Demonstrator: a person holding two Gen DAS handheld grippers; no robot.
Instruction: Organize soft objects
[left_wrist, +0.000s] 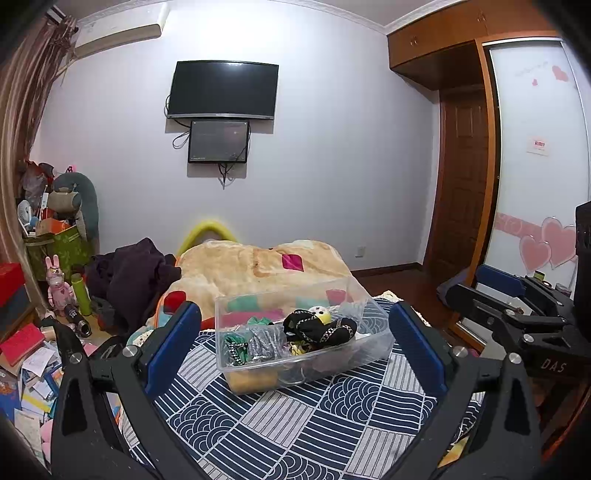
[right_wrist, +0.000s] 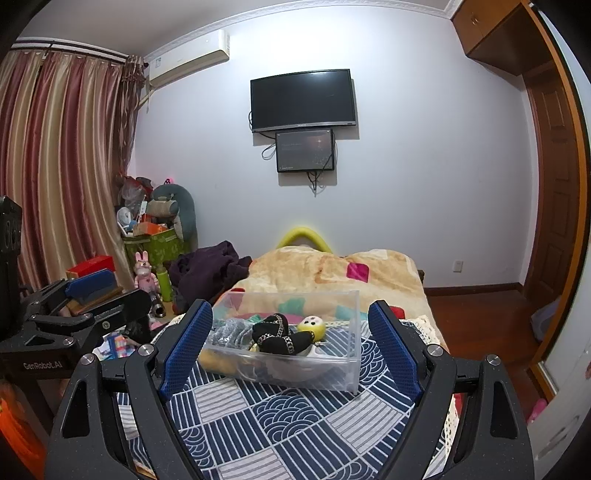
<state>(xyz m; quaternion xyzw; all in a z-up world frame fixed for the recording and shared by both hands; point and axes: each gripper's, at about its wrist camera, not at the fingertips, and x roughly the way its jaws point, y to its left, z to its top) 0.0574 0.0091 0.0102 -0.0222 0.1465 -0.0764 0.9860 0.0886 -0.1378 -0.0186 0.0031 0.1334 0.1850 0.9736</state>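
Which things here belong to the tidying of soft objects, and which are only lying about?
For the job:
clear plastic bin
black soft toy in it
yellow toy head
left gripper, open
right gripper, open

Lying about:
purple clothes
pink rabbit figure
green bottle
wall TV

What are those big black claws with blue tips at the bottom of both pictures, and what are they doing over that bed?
They are two hand-held grippers, one in each of a person's hands; no robot arm is involved. Each carries a wide-angle camera looking forward along its two fingers, so one picture comes from the left gripper and the other from the right gripper. Each view also catches the other gripper off to the side. Both are open and hold nothing. Ahead of them, on a navy patterned cloth on the bed, sits a clear plastic bin holding soft things: a black plush toy with a yellow face, plus green and grey fabric pieces. A beige blanket lies behind.
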